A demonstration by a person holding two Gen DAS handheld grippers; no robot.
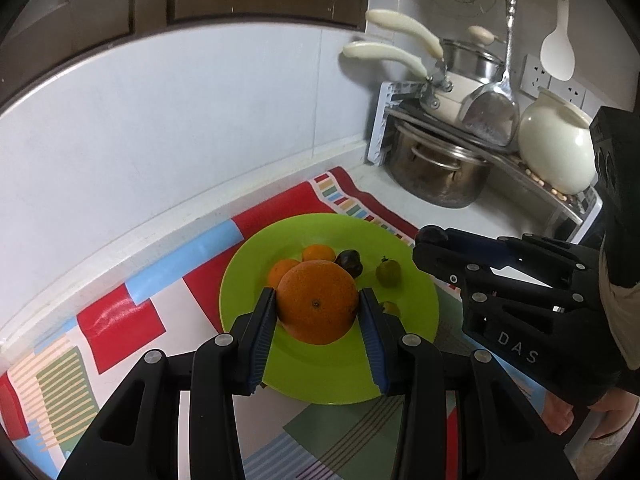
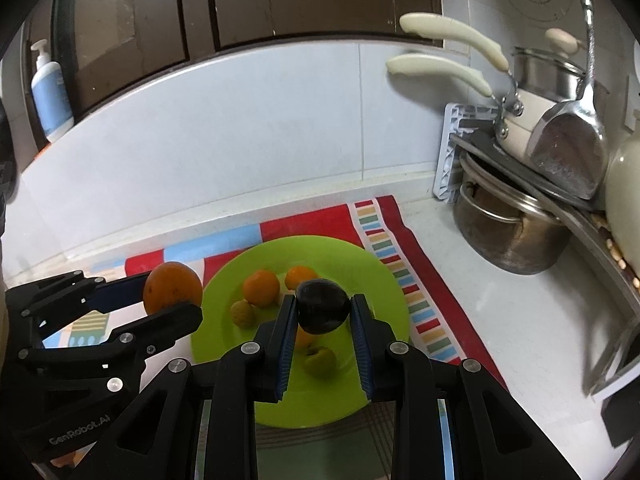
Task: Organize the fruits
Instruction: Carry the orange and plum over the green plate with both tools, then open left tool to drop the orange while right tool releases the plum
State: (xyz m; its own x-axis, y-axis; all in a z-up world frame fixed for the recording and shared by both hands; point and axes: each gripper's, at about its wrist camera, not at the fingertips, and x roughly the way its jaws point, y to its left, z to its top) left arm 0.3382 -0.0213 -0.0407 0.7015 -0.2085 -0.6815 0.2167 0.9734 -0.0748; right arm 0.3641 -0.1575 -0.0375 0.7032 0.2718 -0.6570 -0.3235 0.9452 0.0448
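Left gripper (image 1: 318, 312) jaws pinching large orange (image 1: 317, 307), right gripper (image 2: 322, 316) jaws pinching dark plum (image 2: 322, 306), above green plate (image 1: 256, 264).

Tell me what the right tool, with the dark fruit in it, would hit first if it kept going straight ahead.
Most likely the green plate: the right tool, shut on the dark fruit, points down at it. The small oranges lie close by; depth is unclear.

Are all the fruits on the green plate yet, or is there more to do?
Not yet. Two small oranges, greenish fruits and a few others already sit on the green plate. The left hand-held gripper holds a big orange, and the right hand-held gripper holds a dark plum. Both still need putting down.
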